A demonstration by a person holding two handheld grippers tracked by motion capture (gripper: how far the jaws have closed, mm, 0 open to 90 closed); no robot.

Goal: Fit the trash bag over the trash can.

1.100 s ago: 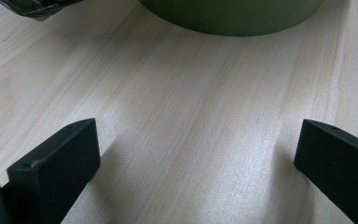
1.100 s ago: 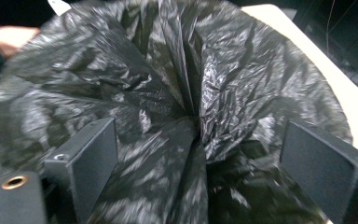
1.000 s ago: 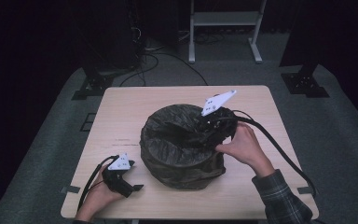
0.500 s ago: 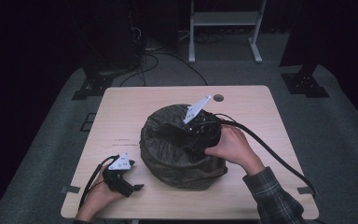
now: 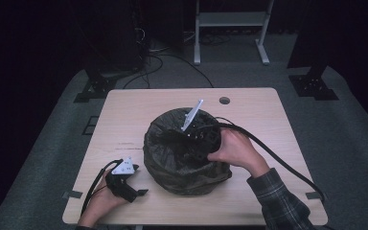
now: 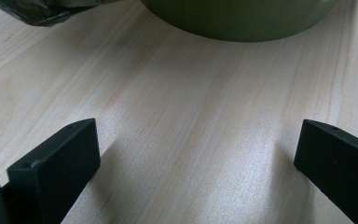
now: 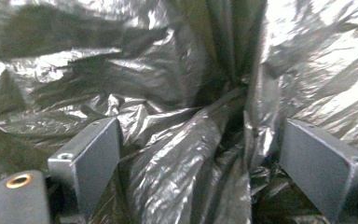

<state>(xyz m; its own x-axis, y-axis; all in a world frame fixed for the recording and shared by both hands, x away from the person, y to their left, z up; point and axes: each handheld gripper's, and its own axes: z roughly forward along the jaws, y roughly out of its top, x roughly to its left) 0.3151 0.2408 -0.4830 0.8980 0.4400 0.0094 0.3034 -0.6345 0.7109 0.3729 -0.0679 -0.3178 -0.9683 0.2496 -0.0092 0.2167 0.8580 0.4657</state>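
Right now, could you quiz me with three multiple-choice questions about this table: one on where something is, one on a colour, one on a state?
1. Where is the right gripper?
A. Inside the bag
B. Flat on the table
C. On the floor

2. What colour is the bin under the bag?
A. Red
B. Green
C. White

3. How do the left gripper jaws stand?
A. Shut on the bag
B. Shut on nothing
C. Open over bare wood

Answers:
1 A: the high view shows it reaching down into the bag's mouth, and its own view shows crumpled black plastic between its jaws.
2 B: the left gripper view shows a green wall.
3 C: its jaws stand wide apart with bare tabletop between them.
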